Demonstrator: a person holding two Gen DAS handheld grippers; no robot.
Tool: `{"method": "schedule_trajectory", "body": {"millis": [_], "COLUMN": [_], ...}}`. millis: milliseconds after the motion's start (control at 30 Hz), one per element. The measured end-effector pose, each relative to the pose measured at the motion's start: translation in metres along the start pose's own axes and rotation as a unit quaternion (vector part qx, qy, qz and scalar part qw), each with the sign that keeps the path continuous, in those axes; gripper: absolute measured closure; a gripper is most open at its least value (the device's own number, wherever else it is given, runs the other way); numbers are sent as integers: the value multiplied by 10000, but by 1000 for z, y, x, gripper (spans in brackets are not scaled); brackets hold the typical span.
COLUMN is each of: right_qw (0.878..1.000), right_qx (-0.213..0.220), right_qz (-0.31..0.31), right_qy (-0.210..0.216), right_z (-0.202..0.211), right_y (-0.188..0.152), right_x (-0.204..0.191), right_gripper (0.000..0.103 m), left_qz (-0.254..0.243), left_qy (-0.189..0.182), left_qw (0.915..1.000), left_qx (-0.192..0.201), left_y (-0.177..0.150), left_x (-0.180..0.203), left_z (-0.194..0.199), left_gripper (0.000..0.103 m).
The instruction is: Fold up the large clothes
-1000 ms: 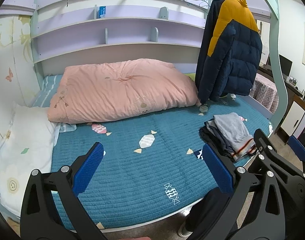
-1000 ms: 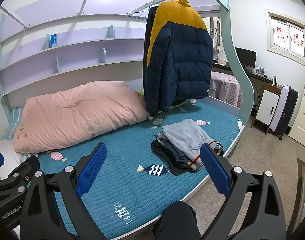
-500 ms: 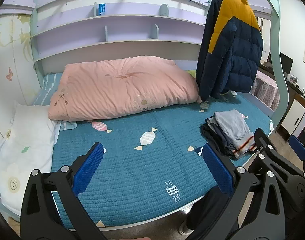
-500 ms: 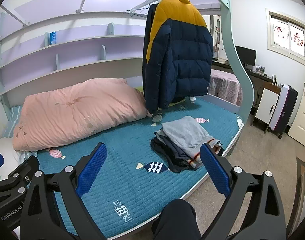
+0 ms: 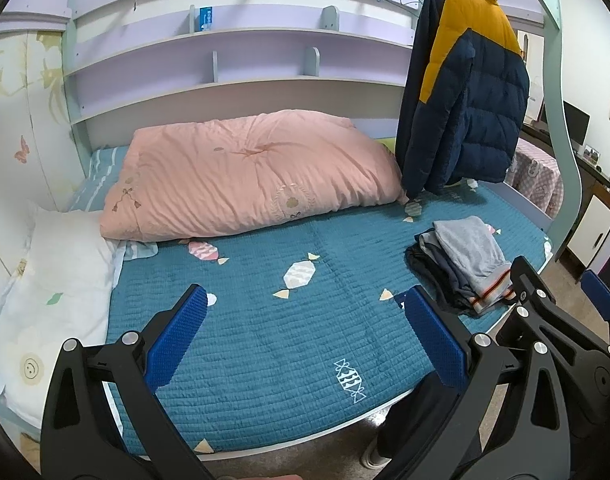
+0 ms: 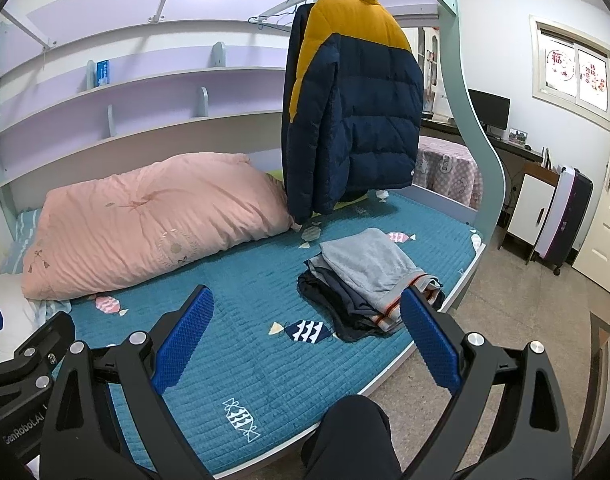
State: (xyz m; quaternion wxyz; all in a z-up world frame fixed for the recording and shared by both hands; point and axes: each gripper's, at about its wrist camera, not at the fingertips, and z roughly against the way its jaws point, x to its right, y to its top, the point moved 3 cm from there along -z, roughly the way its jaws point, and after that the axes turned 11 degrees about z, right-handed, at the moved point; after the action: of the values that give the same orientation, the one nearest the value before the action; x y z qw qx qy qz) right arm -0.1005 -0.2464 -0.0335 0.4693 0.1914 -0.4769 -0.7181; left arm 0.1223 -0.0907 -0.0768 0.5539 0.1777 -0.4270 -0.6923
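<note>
A navy and yellow puffer jacket hangs from a rail over the far right of the bed; it also shows in the right wrist view. A stack of folded clothes, grey on top, lies near the bed's right front edge, also in the right wrist view. My left gripper is open and empty above the blue quilted bedspread. My right gripper is open and empty, just left of the stack. Both stay short of the clothes.
A pink duvet lies along the back of the bed. A white pillow is at the left. Shelves line the wall. A curved bed post, a white cabinet and a suitcase stand at the right.
Both views have tilted down slightly and drawn a little back, so the bed sits lower in frame. Both grippers stay open and empty.
</note>
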Motion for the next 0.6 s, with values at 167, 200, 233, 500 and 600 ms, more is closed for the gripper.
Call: {"method": "schedule_trajectory", "body": {"millis": [167, 200, 233, 500, 600], "right_qw": [10000, 10000, 10000, 10000, 10000], "right_qx": [-4, -7, -7, -32, -40], "right_qz": [-9, 0, 4, -4, -2], "right_qy": [17, 20, 12, 34, 43], "right_z": [-2, -2, -2, -4, -4], "right_y": [0, 0, 0, 0, 0], "right_x": [2, 1, 1, 4, 4], "right_gripper": [12, 12, 12, 12, 12], "left_qz": [2, 3, 5, 3, 7], "left_qy": [-4, -7, -7, 28, 31], "left_qw": [10000, 10000, 10000, 10000, 10000], "left_qx": [0, -7, -9, -3, -3], "left_y": [0, 0, 0, -2, -3], "left_x": [0, 0, 0, -1, -2], "left_z": [0, 0, 0, 1, 1], "left_gripper": [4, 4, 4, 4, 4]}}
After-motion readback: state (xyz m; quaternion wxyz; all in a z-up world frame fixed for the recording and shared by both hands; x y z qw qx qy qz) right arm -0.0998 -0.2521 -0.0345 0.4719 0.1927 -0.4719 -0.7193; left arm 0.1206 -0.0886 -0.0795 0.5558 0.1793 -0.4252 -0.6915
